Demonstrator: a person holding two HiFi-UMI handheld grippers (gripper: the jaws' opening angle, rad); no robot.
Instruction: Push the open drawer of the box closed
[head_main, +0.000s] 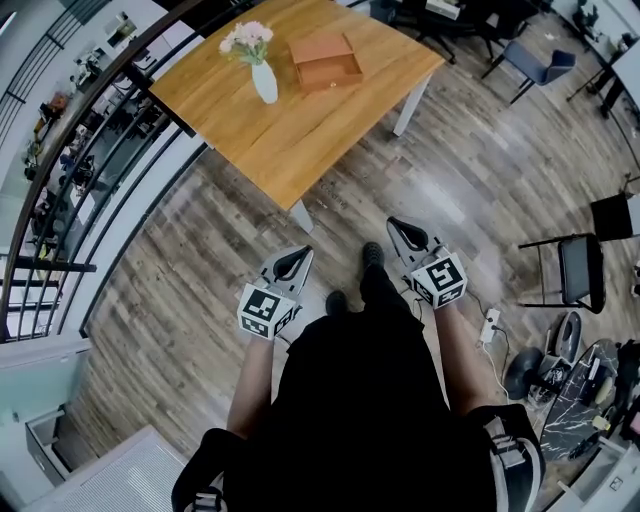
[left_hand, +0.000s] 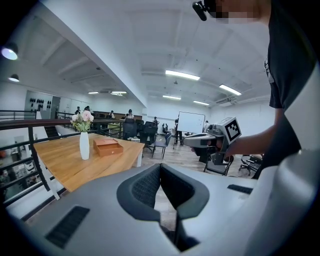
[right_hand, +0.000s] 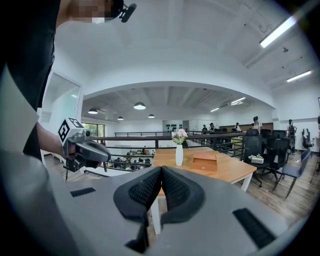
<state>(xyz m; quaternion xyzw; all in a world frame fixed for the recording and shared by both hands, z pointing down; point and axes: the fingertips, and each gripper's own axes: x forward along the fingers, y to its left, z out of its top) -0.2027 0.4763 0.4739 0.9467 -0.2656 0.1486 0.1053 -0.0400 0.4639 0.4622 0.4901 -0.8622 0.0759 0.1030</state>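
While I stand on the plank floor (head_main: 470, 180) well apart from the wooden bench (head_main: 300, 140), I hold both grippers low in front of my body, pointing toward it. The left gripper (head_main: 298, 256) has its fingers (left_hand: 145, 187) pressed together with nothing between them. The right gripper (head_main: 396, 226) is the same, its fingers (right_hand: 145, 190) closed tip to tip on nothing. The wooden box (head_main: 322, 50) sits on the far part of the bench, and its drawer (head_main: 333, 72) is pulled out on the side facing me. Just beside the box, on my left, stands a white vase (head_main: 265, 82) of pale flowers (head_main: 246, 40). Neither gripper is anywhere near the box.
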